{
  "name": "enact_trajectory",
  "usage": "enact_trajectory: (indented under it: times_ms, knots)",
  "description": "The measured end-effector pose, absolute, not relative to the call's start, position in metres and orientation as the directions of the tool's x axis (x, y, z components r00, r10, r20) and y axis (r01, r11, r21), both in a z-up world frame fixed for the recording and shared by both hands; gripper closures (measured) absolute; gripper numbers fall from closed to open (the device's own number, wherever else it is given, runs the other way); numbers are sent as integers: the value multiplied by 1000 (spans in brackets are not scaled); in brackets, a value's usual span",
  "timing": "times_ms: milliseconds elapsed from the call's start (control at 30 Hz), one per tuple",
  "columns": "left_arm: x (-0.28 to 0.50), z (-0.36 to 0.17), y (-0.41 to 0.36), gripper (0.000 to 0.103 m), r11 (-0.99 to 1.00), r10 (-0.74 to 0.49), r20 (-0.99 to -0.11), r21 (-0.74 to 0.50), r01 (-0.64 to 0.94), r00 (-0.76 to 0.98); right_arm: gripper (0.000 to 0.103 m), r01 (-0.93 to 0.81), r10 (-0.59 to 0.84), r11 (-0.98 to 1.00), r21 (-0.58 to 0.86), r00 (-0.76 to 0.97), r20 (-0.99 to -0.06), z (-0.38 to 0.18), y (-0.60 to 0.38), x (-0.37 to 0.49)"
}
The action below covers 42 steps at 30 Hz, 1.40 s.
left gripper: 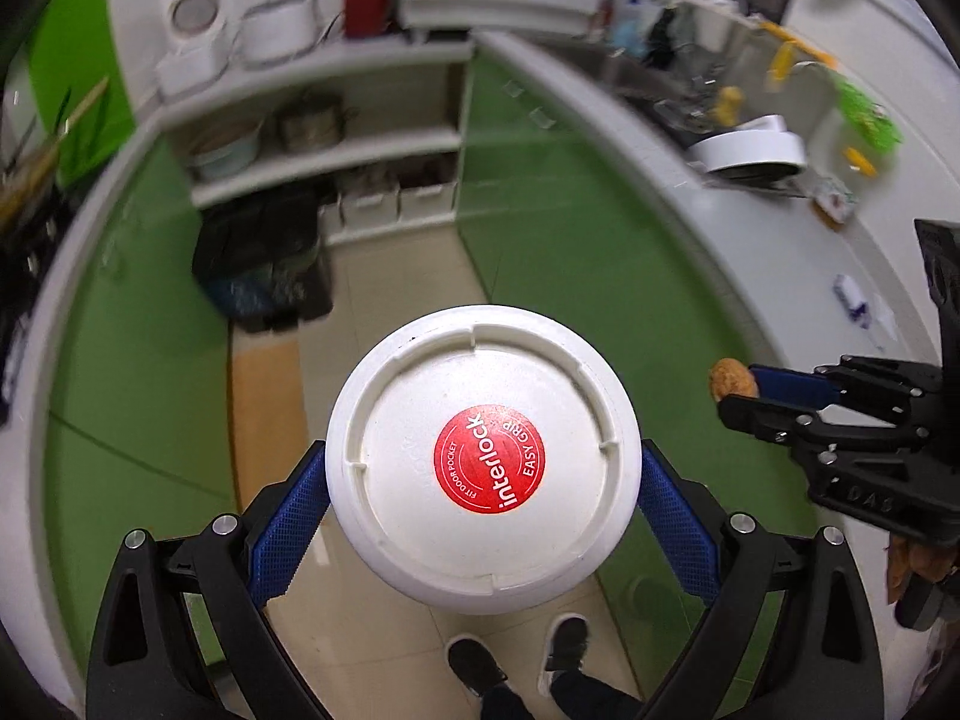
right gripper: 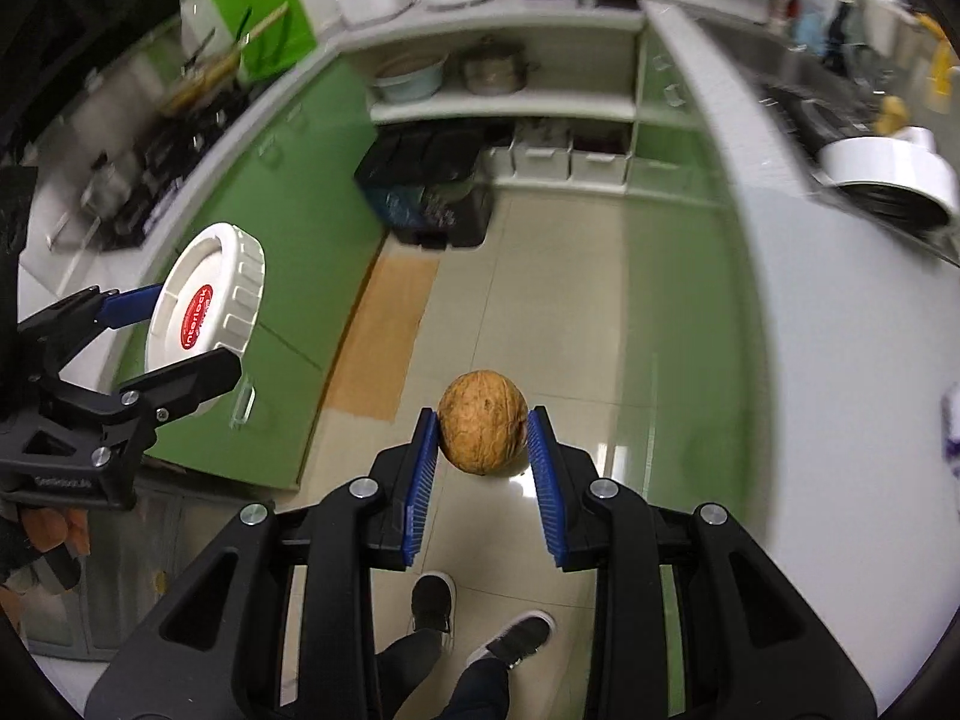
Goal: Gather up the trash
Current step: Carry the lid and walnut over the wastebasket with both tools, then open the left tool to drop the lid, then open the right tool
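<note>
My left gripper (left gripper: 483, 480) is shut on a white plastic jar lid (left gripper: 480, 462) with a red round "interlock" sticker, held in the air above the kitchen floor. The lid also shows in the right wrist view (right gripper: 204, 294) at the left. My right gripper (right gripper: 483, 438) is shut on a brown walnut (right gripper: 483, 420); the walnut also shows in the left wrist view (left gripper: 732, 379) at the right. A black trash bin (right gripper: 429, 192) lined with a dark bag stands on the floor ahead, below the shelves; it also shows in the left wrist view (left gripper: 264, 264).
Green cabinets line both sides of the narrow tiled floor (right gripper: 540, 300). A white counter (right gripper: 840, 330) on the right holds a white bowl (right gripper: 894, 180) and a sink with dishes. Shelves (right gripper: 510, 102) with pots stand at the far end. The person's feet (right gripper: 474, 618) are below.
</note>
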<state>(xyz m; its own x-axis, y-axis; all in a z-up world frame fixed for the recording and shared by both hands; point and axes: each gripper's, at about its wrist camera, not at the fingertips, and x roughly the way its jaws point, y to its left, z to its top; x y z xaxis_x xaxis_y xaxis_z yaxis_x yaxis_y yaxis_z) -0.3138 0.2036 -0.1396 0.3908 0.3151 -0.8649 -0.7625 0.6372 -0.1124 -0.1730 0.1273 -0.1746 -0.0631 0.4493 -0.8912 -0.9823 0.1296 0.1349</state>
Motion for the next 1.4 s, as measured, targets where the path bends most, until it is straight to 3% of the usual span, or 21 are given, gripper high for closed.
enact_trajectory:
  times_ms: [167,467,600,867,1400]
  knots:
    - [-328,-249,242,10,590,280,-884,-149,-794,374,72,-988,394,109,108,-57,-918,-286,163,-180]
    - [-323,-499,299,10,541,188,-912,-214,-813,365,72,-990,358,111,91,-46,-933,-482,205,-169]
    - [-318,-553,314,10,535,188,-912,-216,-817,364,72,-989,338,116,88,-44,-940,-542,211,-160]
    - [-316,-605,343,5,485,177,-918,-233,-843,355,72,-988,322,111,103,-62,-945,-595,225,-156]
    - [-372,-593,356,5,376,244,-906,-241,-895,346,72,-987,292,-11,160,-156,-944,-632,273,-197]
